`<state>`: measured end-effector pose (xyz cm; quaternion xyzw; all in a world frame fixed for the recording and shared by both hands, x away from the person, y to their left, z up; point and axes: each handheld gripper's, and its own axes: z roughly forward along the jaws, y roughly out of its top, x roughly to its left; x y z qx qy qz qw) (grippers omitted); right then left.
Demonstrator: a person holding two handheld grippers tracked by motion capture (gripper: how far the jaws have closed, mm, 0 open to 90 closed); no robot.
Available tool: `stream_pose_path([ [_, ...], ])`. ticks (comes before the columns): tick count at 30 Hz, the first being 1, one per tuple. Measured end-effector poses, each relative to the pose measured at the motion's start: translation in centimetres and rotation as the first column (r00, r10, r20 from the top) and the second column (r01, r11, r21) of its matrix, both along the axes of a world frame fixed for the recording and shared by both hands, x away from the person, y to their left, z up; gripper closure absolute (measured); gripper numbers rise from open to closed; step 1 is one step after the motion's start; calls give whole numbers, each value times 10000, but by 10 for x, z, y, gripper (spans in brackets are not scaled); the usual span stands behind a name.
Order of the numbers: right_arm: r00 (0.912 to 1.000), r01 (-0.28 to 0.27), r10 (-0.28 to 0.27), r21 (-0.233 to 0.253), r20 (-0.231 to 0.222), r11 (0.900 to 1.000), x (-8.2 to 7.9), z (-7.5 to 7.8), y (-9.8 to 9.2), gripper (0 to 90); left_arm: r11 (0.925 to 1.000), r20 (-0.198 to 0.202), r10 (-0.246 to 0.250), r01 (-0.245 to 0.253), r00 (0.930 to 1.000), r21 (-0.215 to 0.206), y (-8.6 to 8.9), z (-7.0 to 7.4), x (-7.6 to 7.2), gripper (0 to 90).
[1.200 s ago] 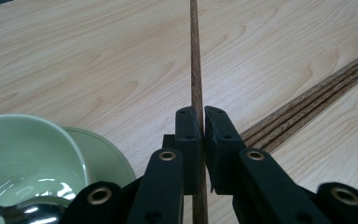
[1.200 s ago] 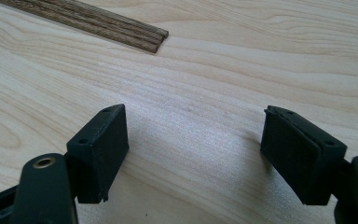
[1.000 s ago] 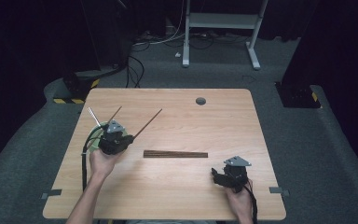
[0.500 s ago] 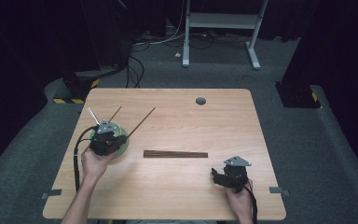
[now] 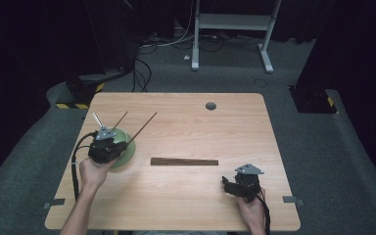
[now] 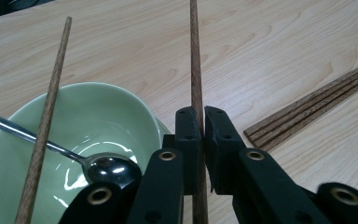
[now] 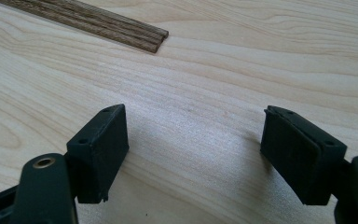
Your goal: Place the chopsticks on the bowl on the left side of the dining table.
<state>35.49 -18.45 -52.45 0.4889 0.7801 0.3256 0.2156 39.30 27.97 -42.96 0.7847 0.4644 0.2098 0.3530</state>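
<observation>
Chopstick point(image 6: 196, 60) was clamped in the left gripper point(image 6: 203, 122), beside the green bowl point(image 6: 93, 116) at the table's point(image 5: 186, 122) left side.
Chopstick: thin, round, dark brown wood with visible grain, tapering away from the jaws, which were pressed together on it. Bowl: glossy pale green ceramic, round, holding 1 more wooden chopstick point(image 6: 46, 121) and a shiny metal spoon point(image 6: 98, 165). A flat bundle of matching chopsticks point(image 5: 184, 161) lay mid-table on light woodgrain. No readable writing. Right gripper point(image 7: 193, 156) hovered near the front right, matte black jaws wide apart, holding nothing.
</observation>
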Motion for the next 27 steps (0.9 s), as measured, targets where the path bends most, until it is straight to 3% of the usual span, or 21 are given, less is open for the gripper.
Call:
stream_pose_path([
  [13, 10000, 9, -9, 8, -7, 10000, 0, 0, 0, 225, 9993, -22, 347, -347, 9994, 108, 13, -2, -4, 839],
  [20, 10000, -2, 2, -1, 1, 10000, 0, 0, 0, 225, 9984, 179, 562, -563, 9983, 59, 18, -1, -7, 839],
  [27, 10000, -1, 1, -1, 3, 10000, 0, 0, 0, 225, 9966, 114, 764, -767, 9970, 291, 24, -4, -7, 839],
])
